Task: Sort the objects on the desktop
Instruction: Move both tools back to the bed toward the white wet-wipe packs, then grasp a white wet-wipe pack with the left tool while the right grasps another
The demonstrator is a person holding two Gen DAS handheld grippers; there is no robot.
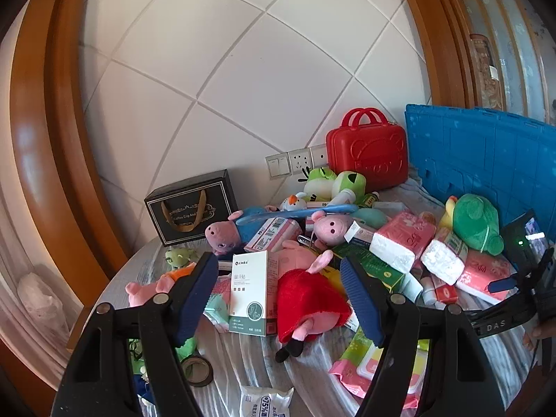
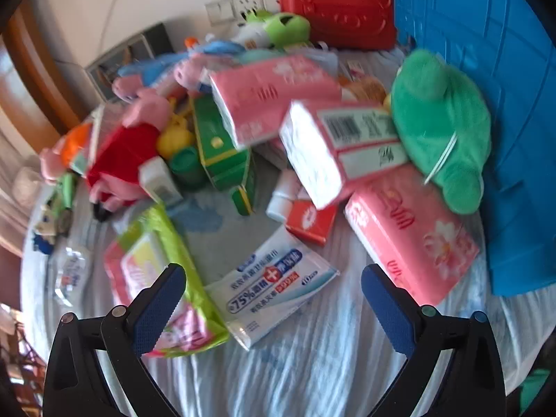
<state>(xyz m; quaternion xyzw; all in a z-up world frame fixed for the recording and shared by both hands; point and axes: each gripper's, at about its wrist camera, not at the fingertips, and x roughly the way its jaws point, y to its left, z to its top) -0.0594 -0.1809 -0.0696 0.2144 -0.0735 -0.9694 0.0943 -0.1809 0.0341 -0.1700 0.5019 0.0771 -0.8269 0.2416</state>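
A heap of toys and packs covers a round table. In the left wrist view my left gripper point(image 1: 278, 274) is open, above a pig plush in a red dress point(image 1: 309, 299) and a white-green box point(image 1: 252, 292), holding nothing. In the right wrist view my right gripper point(image 2: 272, 278) is open and empty, above a white-blue 75% alcohol wipes pack point(image 2: 278, 278). The pig plush also shows at the left of the right wrist view point(image 2: 121, 156). Pink tissue packs point(image 2: 410, 232) and a green plush point(image 2: 441, 125) lie at the right.
A blue crate point(image 1: 486, 153) and a red case point(image 1: 368, 149) stand at the back right, a black gift bag point(image 1: 191, 208) at the back left. A green-pink wipes pack point(image 2: 160, 278) lies under the right gripper's left finger. A tape roll point(image 1: 198, 370) lies near the table's left edge.
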